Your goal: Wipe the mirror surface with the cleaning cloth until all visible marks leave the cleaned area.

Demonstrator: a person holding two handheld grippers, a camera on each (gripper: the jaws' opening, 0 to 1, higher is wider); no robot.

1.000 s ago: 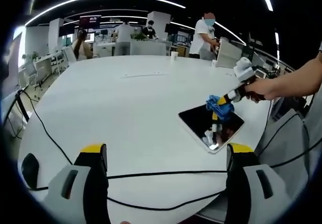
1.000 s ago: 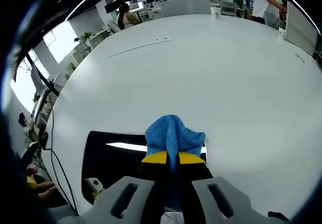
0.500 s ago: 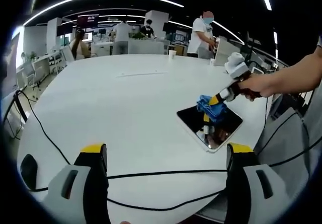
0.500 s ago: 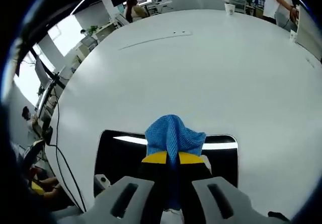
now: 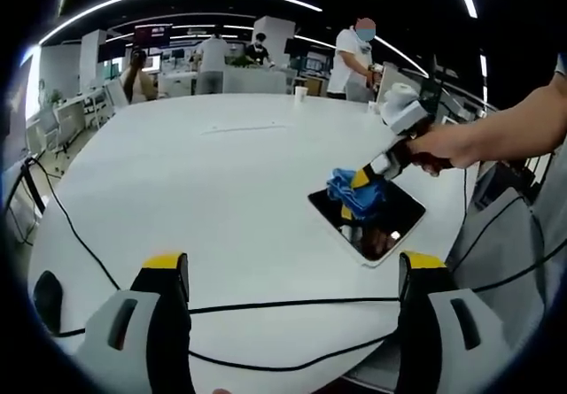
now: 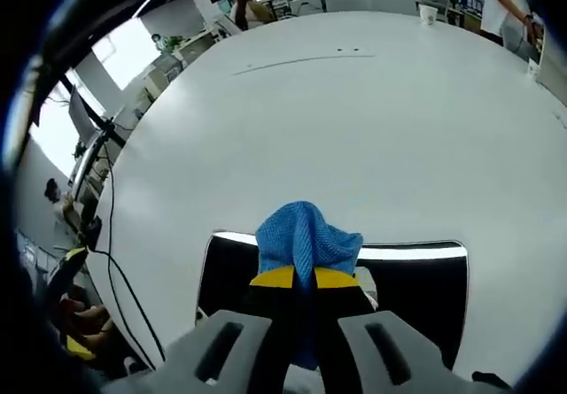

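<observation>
Wiping is in hand, by my judgement. The right gripper (image 6: 303, 301) has its jaws closed tight on a bunched blue cleaning cloth (image 6: 306, 239), pressed down on the dark mirror (image 6: 416, 283), which lies flat on the white table (image 6: 354, 128). In the left gripper view the mirror (image 5: 385, 221) sits to the right of the table (image 5: 204, 199), near the edge, with the cloth (image 5: 353, 192) on its far-left corner. It is a rounded rectangle, long axis running from that far-left corner towards the near right. The unwiped glass therefore lies nearer and to the right of the cloth, and I judge the next stroke should follow that axis. The left gripper (image 5: 297, 314) is wide open, holds nothing, and hangs well apart from the mirror over black cables (image 5: 292, 307). The right gripper is plainly the nearer. Marks on the glass are too small to tell.
</observation>
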